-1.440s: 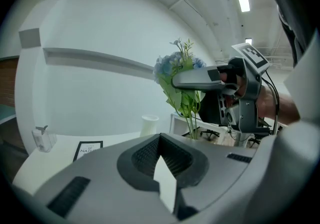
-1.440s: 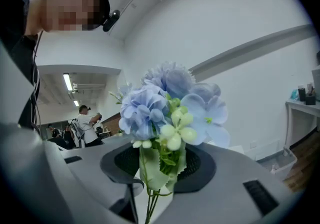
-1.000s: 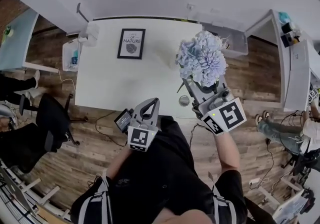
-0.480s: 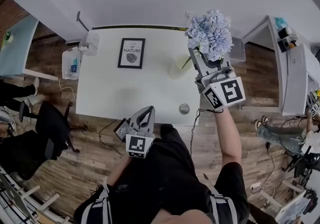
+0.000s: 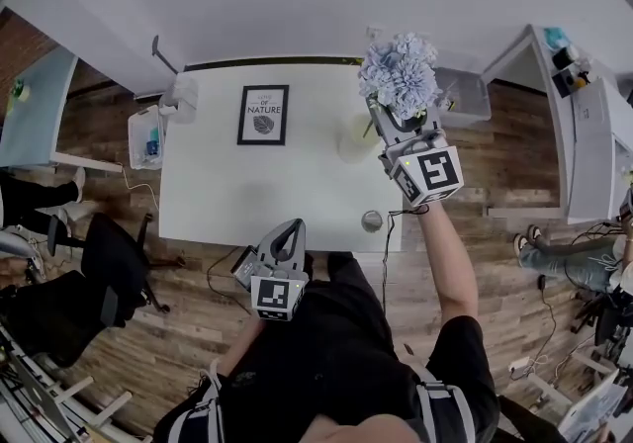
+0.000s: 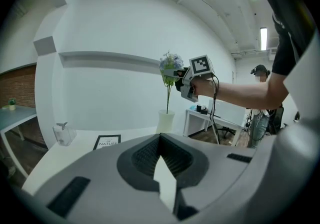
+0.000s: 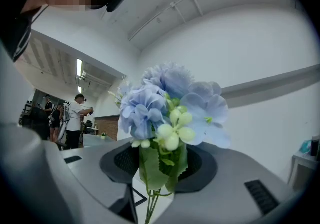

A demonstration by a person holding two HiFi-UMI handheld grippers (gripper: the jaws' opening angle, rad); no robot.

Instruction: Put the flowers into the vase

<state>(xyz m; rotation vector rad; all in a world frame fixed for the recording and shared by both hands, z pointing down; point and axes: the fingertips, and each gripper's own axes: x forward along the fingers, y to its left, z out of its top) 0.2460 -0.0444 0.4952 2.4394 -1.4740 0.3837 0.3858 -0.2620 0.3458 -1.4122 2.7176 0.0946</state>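
Grip of right gripper (image 5: 394,123) clamped tight on flowers (image 5: 399,75) just under the blooms, to keep the long stem hanging straight over the vase (image 5: 358,137) at the table's (image 5: 218,184) far right; tip looks about at the mouth. Meanwhile left gripper (image 5: 285,231) closed on nothing, parked at the near edge, out of the way.

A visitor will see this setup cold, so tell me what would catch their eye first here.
The bunch of pale blue flowers stands out first, clamped in the right gripper above the white table's far right part, its stem hanging toward a pale vase. Next comes the black-framed print lying flat on the table; the left gripper sits shut and empty at the near edge.
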